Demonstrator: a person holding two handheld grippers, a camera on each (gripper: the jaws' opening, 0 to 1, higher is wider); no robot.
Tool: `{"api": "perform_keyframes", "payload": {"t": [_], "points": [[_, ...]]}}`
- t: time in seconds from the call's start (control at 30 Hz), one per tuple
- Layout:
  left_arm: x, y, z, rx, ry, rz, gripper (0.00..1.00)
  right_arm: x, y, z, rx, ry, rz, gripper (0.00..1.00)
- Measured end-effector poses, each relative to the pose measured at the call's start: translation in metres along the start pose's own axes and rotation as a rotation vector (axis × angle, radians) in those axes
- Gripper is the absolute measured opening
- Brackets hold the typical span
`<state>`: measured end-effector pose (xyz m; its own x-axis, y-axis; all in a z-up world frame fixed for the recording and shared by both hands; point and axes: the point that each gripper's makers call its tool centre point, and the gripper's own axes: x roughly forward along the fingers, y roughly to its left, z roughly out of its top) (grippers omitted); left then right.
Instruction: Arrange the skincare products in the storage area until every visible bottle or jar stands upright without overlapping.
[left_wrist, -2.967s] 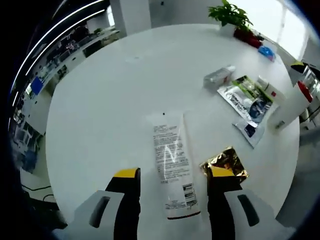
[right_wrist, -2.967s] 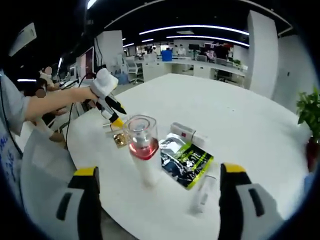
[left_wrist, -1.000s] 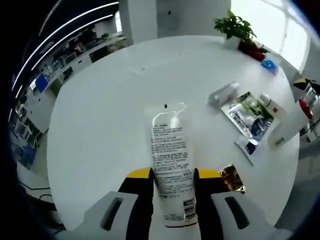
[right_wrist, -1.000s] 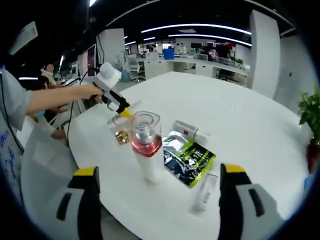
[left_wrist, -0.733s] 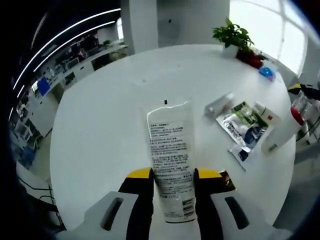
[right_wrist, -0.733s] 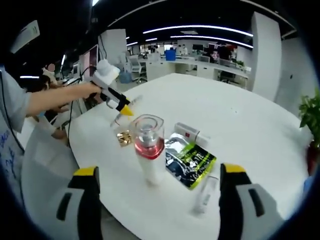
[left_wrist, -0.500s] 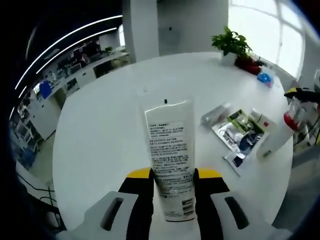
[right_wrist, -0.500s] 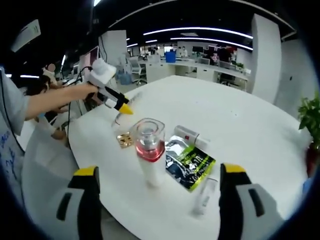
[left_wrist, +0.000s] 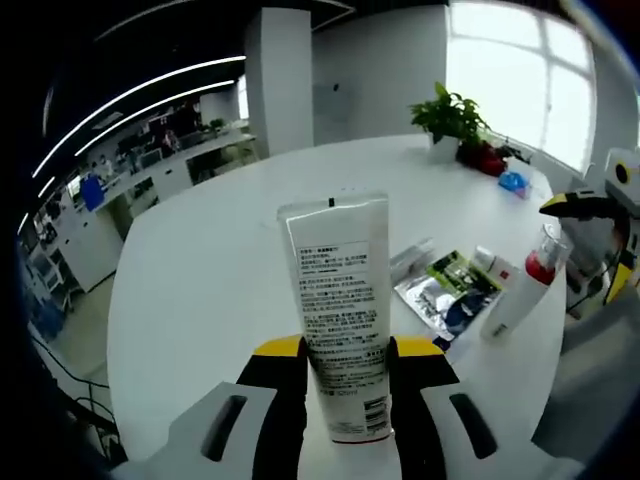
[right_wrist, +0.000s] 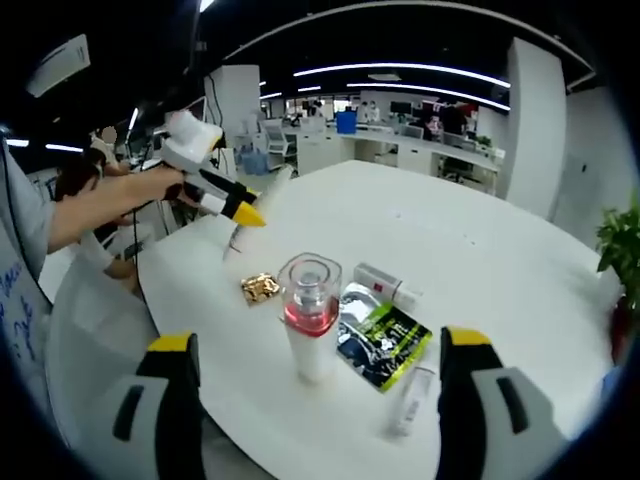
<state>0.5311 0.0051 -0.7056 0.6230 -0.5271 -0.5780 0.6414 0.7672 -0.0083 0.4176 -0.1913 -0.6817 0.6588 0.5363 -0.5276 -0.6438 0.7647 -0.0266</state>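
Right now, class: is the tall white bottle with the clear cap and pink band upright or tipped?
Upright: the tall white bottle stands on its base on the white table.

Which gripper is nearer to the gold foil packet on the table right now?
Left, as far as the right gripper view shows. The left gripper, shut on the white tube, hangs above the table just beyond the gold foil packet. The right gripper is open, further back, with the pink-capped bottle between.

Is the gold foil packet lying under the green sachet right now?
No, the gold foil packet lies alone on the table, apart from the green sachet.
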Motion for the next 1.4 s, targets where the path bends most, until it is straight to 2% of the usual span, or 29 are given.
{"api": "perform_keyframes", "payload": {"t": [0.2,0.43,0.8,1.13,1.4], "points": [[-0.011,-0.019,0.005,-0.015,-0.044,-0.044,0.28,-0.002,0.005,0.01,-0.011,-0.022,0.009,1.0],[-0.022,-0.035,0.008,-0.007,-0.079,-0.056,0.27,-0.003,0.012,0.018,-0.026,-0.046,0.022,1.0],[-0.031,-0.061,0.009,0.018,-0.104,-0.093,0.27,-0.006,0.02,0.031,-0.038,-0.088,0.029,0.99],[-0.029,-0.081,0.005,0.023,-0.105,-0.144,0.27,-0.004,0.029,0.035,-0.023,-0.101,0.058,0.89],[-0.029,-0.105,0.008,0.043,-0.117,-0.192,0.28,-0.008,0.036,0.048,-0.008,-0.16,0.095,0.71]]}}
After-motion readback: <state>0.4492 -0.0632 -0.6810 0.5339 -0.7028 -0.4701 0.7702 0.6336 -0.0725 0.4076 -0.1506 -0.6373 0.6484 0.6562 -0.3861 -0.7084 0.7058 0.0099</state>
